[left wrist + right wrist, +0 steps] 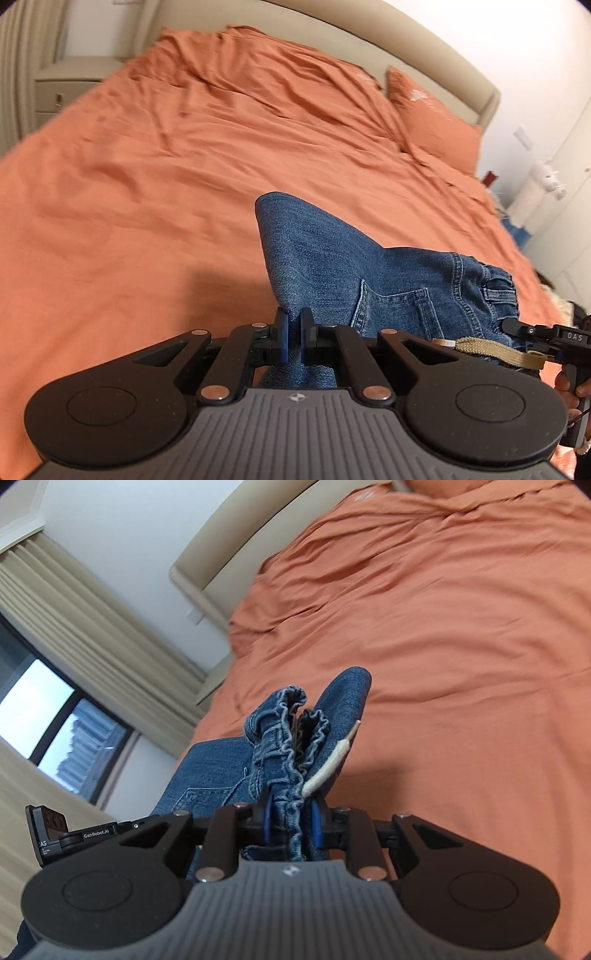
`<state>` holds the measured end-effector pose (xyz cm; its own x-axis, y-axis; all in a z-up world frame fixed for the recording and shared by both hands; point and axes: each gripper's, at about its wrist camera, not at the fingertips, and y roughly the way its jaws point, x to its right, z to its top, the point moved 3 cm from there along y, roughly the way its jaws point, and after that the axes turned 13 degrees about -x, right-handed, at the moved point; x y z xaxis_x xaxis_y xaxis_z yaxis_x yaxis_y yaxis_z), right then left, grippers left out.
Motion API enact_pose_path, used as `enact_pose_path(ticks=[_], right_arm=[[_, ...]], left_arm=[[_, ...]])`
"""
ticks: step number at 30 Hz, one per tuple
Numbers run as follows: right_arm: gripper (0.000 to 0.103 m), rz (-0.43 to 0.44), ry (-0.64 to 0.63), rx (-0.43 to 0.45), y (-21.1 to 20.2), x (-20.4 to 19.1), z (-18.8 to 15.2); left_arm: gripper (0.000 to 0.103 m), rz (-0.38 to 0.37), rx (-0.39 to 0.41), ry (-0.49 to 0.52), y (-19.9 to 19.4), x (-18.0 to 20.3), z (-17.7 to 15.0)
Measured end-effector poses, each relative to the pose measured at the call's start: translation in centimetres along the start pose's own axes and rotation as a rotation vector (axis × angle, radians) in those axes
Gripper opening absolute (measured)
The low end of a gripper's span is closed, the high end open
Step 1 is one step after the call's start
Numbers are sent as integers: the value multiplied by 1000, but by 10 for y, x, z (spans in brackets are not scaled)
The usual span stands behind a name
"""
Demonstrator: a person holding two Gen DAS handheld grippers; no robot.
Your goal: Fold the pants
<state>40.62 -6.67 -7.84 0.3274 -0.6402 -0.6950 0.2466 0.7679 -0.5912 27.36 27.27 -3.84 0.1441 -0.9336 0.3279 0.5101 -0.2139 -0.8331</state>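
Observation:
The blue denim pants (369,273) hang in the air above the orange bed (147,177), held by both grippers. My left gripper (294,325) is shut on a folded edge of the denim. My right gripper (290,812) is shut on the bunched elastic waistband (291,731), with a beige drawstring (332,760) sticking out beside it. The right gripper also shows at the right edge of the left wrist view (517,328), clamped on the waistband. The left gripper's body shows at the left of the right wrist view (74,836). The pant legs below the grippers are hidden.
The orange bed sheet (461,646) is wrinkled and spreads wide under the pants. An orange pillow (432,122) lies by the beige headboard (406,48). A nightstand (70,85) stands at far left. Curtains and a window (55,720) are beside the bed.

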Motion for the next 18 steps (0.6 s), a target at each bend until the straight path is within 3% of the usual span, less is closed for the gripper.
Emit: enact_pose_path(ticks=[8, 15, 18], right_arm=[[17, 43, 11, -92, 102, -16, 6], [17, -4, 61, -169, 148, 28, 6], [17, -14, 76, -186, 155, 48, -1]], left_arm=[[5, 80, -43, -58, 30, -71, 4], [6, 46, -86, -118, 73, -118, -9], [6, 38, -96, -104, 82, -121, -16]])
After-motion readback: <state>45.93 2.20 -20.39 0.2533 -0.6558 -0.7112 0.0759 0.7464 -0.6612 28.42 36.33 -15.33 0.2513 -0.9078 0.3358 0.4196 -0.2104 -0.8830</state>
